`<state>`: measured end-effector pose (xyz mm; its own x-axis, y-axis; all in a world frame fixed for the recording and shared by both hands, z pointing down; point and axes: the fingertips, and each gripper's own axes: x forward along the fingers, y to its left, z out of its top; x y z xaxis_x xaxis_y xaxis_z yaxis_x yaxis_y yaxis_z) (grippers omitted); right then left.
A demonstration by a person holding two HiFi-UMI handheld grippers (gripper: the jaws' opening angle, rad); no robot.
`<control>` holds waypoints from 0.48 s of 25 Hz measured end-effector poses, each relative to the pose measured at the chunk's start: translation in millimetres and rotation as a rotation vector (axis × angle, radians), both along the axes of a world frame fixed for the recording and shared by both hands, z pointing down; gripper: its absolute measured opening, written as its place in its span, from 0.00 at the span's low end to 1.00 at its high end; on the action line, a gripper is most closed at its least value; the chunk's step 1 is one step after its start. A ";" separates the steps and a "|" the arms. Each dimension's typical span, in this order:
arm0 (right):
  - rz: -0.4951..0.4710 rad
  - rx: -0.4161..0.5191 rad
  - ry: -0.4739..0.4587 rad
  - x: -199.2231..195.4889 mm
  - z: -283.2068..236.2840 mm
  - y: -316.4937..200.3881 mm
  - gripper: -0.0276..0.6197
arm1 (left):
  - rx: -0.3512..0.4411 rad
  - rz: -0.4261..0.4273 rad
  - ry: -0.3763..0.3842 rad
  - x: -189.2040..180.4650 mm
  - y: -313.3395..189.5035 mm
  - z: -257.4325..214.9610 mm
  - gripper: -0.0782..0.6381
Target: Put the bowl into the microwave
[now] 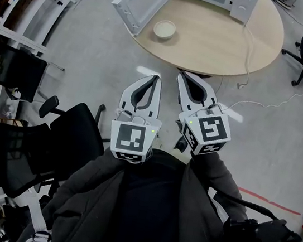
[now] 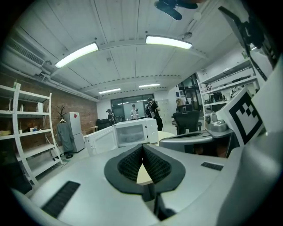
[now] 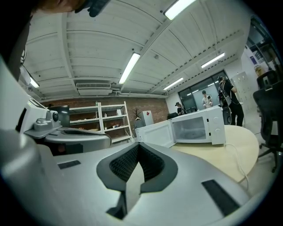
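Bowl (image 1: 164, 29) sat upper centre on the desk (image 1: 225, 41), near its edge, just beside the microwave (image 1: 242, 2) with its door open. Left tool (image 1: 157, 78) and right tool (image 1: 182, 76) were pressed together, empty (well apart from it). Risk: arriving shut could shove it off.

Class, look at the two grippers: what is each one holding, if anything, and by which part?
Nothing is held. The left gripper and right gripper are both shut and empty; the bowl sits untouched on the table.
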<state>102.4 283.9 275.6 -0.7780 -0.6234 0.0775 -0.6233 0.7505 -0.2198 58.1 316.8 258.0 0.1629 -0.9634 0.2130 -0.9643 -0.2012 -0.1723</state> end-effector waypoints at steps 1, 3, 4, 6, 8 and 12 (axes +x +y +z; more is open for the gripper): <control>-0.007 -0.003 0.000 -2.8 1.3 -1.2 0.05 | -0.002 -0.008 0.001 -2.9 -1.2 0.9 0.12; -0.019 -0.010 0.004 -9.3 4.8 -5.0 0.05 | -0.007 -0.020 0.009 -9.0 -4.8 4.1 0.12; -0.022 -0.015 0.008 -12.8 6.8 -7.8 0.05 | -0.010 -0.024 0.015 -12.8 -7.6 6.2 0.12; -0.024 -0.023 0.013 -20.6 10.7 -15.7 0.05 | -0.013 -0.031 0.028 -22.2 -15.4 10.5 0.12; -0.021 -0.031 0.017 -28.9 14.2 -26.5 0.05 | -0.014 -0.035 0.045 -33.4 -26.5 14.6 0.12; -0.013 -0.042 0.052 -44.8 21.2 -53.1 0.05 | -0.014 -0.037 0.094 -55.1 -55.5 22.4 0.12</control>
